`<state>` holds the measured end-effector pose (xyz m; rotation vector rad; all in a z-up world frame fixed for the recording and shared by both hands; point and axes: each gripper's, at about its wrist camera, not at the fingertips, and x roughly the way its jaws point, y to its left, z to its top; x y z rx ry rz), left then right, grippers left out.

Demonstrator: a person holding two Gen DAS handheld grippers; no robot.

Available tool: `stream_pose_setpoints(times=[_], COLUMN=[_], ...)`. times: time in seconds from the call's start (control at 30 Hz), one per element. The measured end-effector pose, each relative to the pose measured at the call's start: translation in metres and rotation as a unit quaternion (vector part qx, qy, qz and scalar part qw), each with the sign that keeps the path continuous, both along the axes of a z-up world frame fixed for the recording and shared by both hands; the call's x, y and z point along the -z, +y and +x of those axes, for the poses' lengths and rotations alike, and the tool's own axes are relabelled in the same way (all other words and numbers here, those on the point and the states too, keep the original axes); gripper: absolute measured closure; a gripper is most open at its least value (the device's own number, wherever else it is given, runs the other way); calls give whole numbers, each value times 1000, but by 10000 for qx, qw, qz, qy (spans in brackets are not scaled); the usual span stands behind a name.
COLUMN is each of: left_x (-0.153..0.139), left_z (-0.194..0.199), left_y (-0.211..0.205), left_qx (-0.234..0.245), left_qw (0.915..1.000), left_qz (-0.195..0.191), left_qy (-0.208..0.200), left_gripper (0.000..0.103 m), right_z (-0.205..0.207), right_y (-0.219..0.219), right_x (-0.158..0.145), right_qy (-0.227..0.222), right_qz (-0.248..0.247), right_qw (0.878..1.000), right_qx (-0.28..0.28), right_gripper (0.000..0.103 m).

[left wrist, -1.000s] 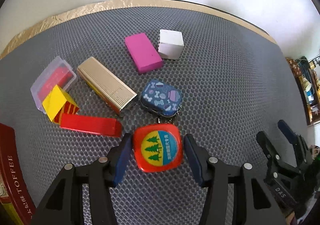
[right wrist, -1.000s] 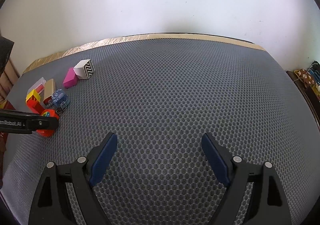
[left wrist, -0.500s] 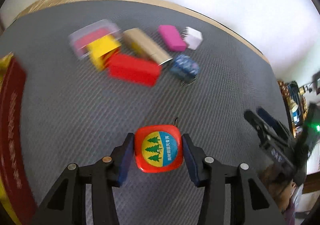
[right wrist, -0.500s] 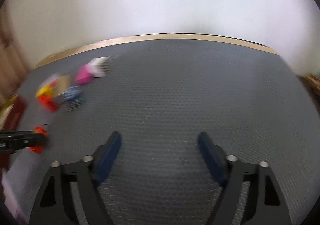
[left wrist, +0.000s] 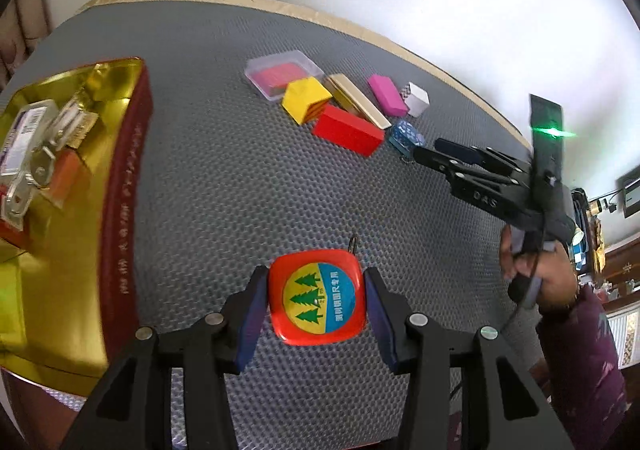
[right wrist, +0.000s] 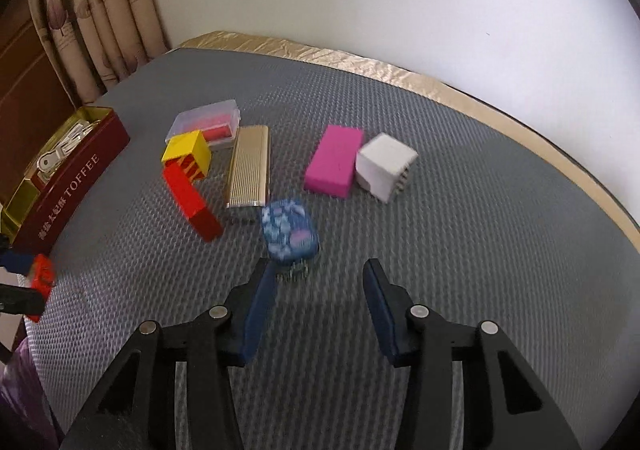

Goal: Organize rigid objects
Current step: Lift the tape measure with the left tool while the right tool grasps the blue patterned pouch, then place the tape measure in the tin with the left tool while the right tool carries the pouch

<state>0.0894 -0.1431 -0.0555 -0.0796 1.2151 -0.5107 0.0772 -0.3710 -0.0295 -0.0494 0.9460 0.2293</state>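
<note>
Two grippers are seen: the red tape measure (left wrist: 317, 303) is clamped by the left gripper (left wrist: 316, 308) at the toffee tin's (left wrist: 124, 210) four o'clock; nothing is gripped by the right gripper (right wrist: 316, 304), whose jaws, just closing, are parted at the blue case's (right wrist: 290, 231) six o'clock.

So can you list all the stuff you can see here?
tape measure: 1, red, held in left gripper
toffee tin: 1, dark red and gold, left edge of mat, open, with metal bits inside
clear case: 1, see-through with red inside, behind yellow box
yellow box: 1, beside red box
red box: 1, long
gold box: 1, ribbed
blue pouch: 1, patterned, just ahead of right gripper
pink box: 1
white cube: 1, beside pink box
mat: 1, grey
left gripper: shut on tape measure
right gripper: open, has been closing, nothing between
</note>
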Motion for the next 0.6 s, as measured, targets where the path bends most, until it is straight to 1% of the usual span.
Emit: stream_pose_setpoints(times=[0.1, 0.27, 0.37, 0.5, 0.6], left_x=[-7, -11, -9, -17, -31], left_z=[-4, -6, -4, -9, -11], left_y=[9, 18, 15, 24, 38], left_qx=[-23, -39, -69, -108, -193], left_qw=[10000, 10000, 10000, 9999, 9995], left_qz=[-54, -44, -16, -53, -25], left_qy=[-46, -39, -42, -103, -256], left_gripper=[55, 55, 55, 55, 55], right_z=[9, 19, 23, 19, 5], right_y=[5, 14, 17, 20, 14], right_x=[0, 6, 9, 11, 9], right_qy=[70, 197, 150, 95, 74], right_qz=[91, 36, -50, -112, 29], right_qw=[9998, 9994, 9995, 9998, 10000], right_qx=[-137, -288, -282, -140, 41], right_gripper=[60, 60, 74, 75, 75])
